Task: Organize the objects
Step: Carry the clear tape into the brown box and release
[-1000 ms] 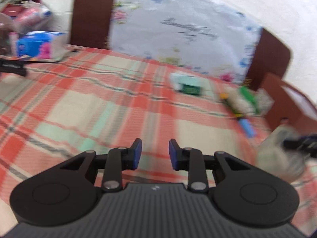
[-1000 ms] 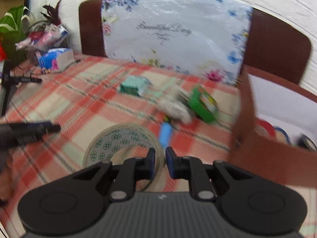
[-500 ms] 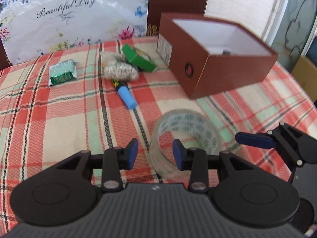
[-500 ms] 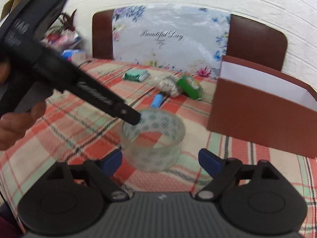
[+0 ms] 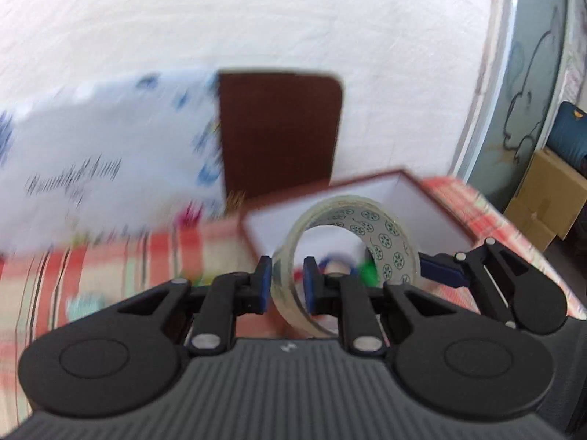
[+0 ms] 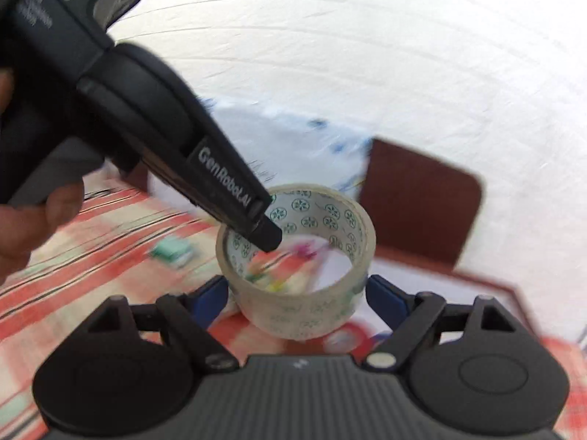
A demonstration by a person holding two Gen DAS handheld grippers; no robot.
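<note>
A roll of clear tape (image 5: 352, 253) with a green-patterned core is lifted above the table. My left gripper (image 5: 287, 286) is shut on the roll's wall, one pad inside the ring and one outside. In the right wrist view the roll (image 6: 297, 256) sits between the two blue pads of my right gripper (image 6: 295, 295), which stands wide with its pads at or near the roll's sides; contact is unclear. The left gripper's finger (image 6: 234, 198) reaches into the ring from the upper left. The right gripper's blue pad (image 5: 440, 271) shows beside the roll.
A brown box with a white inside (image 5: 414, 205) stands open behind the roll, with small items blurred inside it. A plaid tablecloth (image 5: 121, 256) covers the table. A brown chair back (image 5: 279, 128) and a floral bag (image 5: 102, 168) stand behind. A green packet (image 6: 172, 251) lies on the cloth.
My left gripper has closed on the tape roll's wall and lifted it off the table toward the box. My right gripper came up around the roll. Both views tilted upward.
</note>
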